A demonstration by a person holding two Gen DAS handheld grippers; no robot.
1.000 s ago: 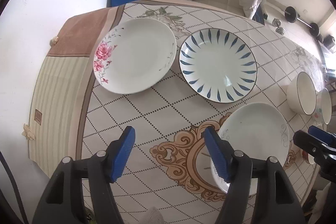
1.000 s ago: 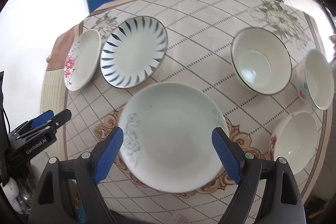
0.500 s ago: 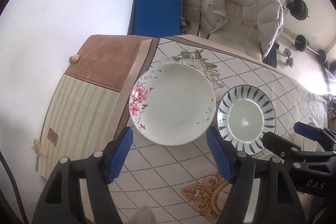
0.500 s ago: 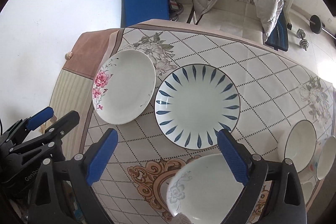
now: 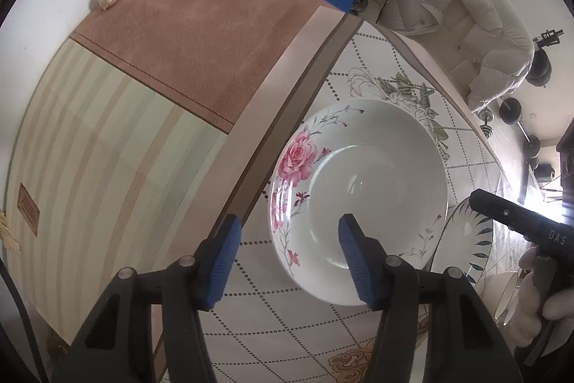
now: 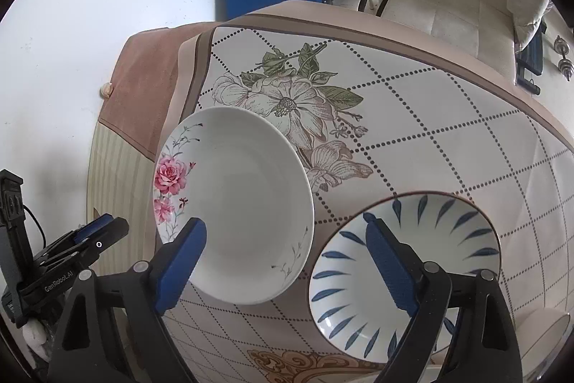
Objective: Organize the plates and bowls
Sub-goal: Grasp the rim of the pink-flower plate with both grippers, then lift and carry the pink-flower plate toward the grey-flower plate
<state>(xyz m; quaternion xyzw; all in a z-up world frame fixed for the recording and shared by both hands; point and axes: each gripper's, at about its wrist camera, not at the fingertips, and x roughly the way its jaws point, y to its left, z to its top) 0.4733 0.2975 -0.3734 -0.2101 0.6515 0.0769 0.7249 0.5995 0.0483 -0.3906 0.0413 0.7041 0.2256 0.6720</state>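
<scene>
Both grippers have swung toward the rose plate (image 5: 358,200); left gripper (image 5: 287,253), closing but spread, straddles its seven-o'clock rim; right gripper (image 6: 283,261) spread, empty; pinch squarely.

The rose plate (image 5: 358,200) and the blue-leaf plate (image 6: 405,264) look like glazed ceramic, smooth and glossy, with highlights on the glaze. The tablecloth (image 6: 412,117) is a smooth printed sheet with a faint sheen, its hanging brown border (image 5: 201,34) matt and suede-like. The left gripper (image 5: 287,257) and right gripper (image 6: 283,261) are matt black plastic with ribbed blue pads (image 5: 224,257).
</scene>
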